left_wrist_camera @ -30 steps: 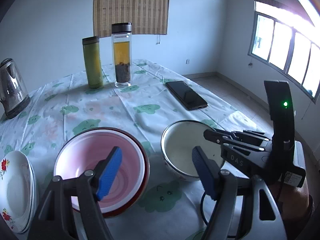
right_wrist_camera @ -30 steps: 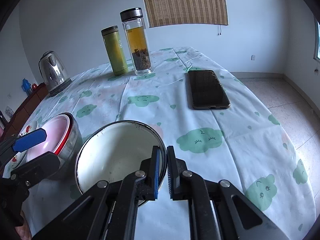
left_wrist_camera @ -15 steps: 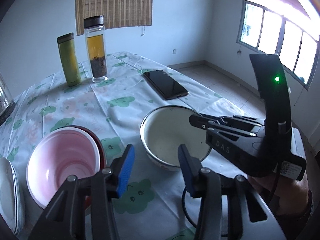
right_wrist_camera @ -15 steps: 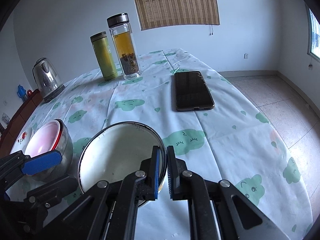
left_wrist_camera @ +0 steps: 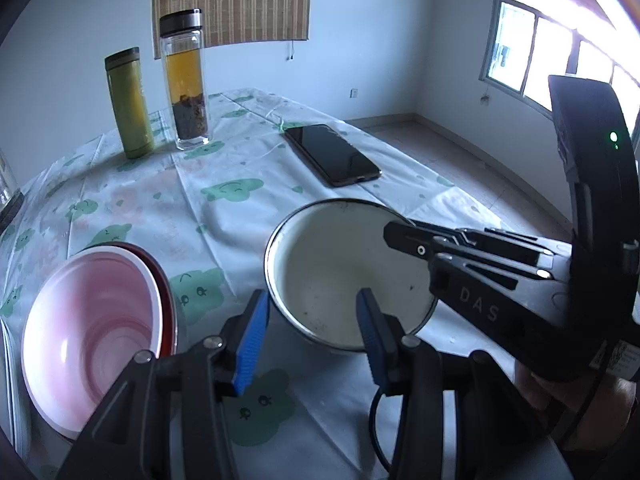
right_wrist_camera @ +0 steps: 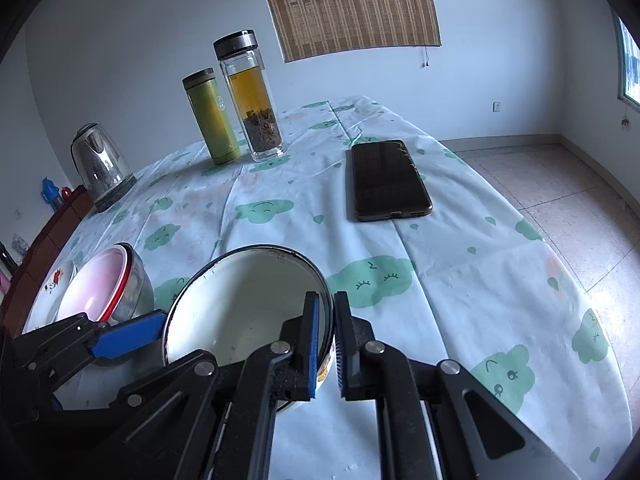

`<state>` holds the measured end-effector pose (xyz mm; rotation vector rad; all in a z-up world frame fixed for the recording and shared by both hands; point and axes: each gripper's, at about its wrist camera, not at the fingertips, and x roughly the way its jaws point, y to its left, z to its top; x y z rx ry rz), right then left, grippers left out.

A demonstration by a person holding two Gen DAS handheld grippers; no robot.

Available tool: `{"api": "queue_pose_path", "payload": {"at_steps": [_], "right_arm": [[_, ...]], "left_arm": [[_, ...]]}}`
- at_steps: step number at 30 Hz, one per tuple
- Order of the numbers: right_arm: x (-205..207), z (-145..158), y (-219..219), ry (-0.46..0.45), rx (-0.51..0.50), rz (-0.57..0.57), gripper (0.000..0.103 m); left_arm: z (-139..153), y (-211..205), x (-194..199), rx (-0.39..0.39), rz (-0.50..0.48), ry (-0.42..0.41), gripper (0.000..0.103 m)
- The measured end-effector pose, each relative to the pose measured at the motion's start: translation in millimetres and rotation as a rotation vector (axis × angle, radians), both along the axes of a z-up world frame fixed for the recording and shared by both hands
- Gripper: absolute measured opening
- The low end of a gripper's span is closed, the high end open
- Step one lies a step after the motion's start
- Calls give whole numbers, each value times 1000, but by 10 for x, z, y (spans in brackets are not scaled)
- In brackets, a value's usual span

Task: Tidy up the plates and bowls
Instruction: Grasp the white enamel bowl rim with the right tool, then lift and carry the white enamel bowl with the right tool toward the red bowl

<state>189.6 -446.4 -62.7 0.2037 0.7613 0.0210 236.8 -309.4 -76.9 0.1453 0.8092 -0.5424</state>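
Note:
A white enamel bowl (left_wrist_camera: 344,268) with a dark rim stands on the tablecloth; it also shows in the right wrist view (right_wrist_camera: 244,304). My right gripper (right_wrist_camera: 326,342) is shut on the bowl's right rim, one finger inside and one outside. My left gripper (left_wrist_camera: 310,336) is open at the bowl's near-left rim, one blue pad (left_wrist_camera: 370,332) inside the bowl and one outside. A pink bowl (left_wrist_camera: 88,332) nested in a red-rimmed steel bowl (right_wrist_camera: 134,284) sits to the left. White flowered plates (right_wrist_camera: 50,294) lie further left.
A black phone (right_wrist_camera: 386,180) lies beyond the bowl. A green flask (right_wrist_camera: 210,116) and a glass tea bottle (right_wrist_camera: 252,100) stand at the back. A steel kettle (right_wrist_camera: 100,166) stands at the back left. The table's right edge (right_wrist_camera: 568,280) drops to a tiled floor.
My left gripper has moved right from over the pink bowl to the white bowl's near-left rim. My right gripper stays clamped on the white bowl's rim.

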Motion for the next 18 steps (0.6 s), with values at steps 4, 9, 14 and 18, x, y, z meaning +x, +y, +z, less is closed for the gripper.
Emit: {"api": "queue_pose_path", "payload": {"at_steps": [4, 9, 14, 18], "right_arm": [[8, -8, -21, 3, 25, -1, 8], [-24, 53, -21, -31, 40, 7, 8], [-46, 116, 14, -58, 54, 22, 8], [-69, 191, 46, -77, 51, 26, 8]], "left_arm": [[4, 11, -10, -11, 1, -14, 44], [33, 48, -17, -36, 16, -28, 44], [111, 103, -40, -53, 37, -50, 44], [168, 129, -57, -58, 48, -58, 44]]}}
